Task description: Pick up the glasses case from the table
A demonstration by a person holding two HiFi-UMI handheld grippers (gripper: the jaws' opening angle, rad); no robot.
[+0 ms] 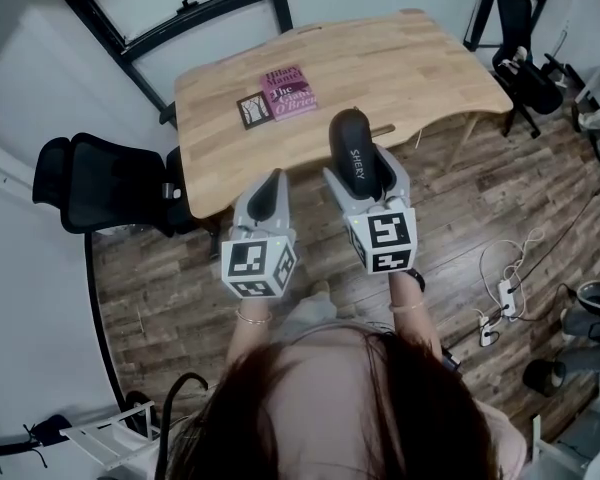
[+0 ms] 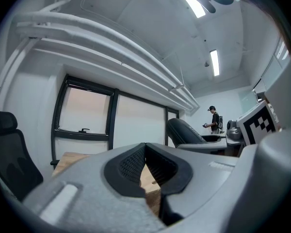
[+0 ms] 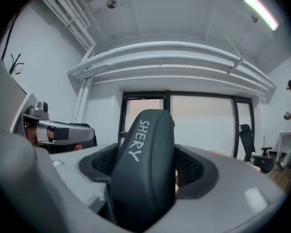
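A black glasses case [image 1: 355,148] lettered SHERY is held off the wooden table [image 1: 410,58], near its front edge. My right gripper [image 1: 366,168] is shut on it, one finger on each long side. In the right gripper view the case [image 3: 144,164] stands upright between the dark pads and fills the gap of that gripper [image 3: 148,154]. My left gripper [image 1: 270,186] hangs beside it on the left, shut with nothing in it. In its own view the left gripper [image 2: 145,152] has pads that meet at the tip, and the case [image 2: 184,130] shows to the right.
A purple book [image 1: 290,90] and a small black card [image 1: 253,109] lie on the table's left part. A black office chair [image 1: 110,183] stands left of the table, another [image 1: 525,68] at the far right. Cables and a power strip [image 1: 500,298] lie on the floor. A person [image 2: 214,119] stands far off.
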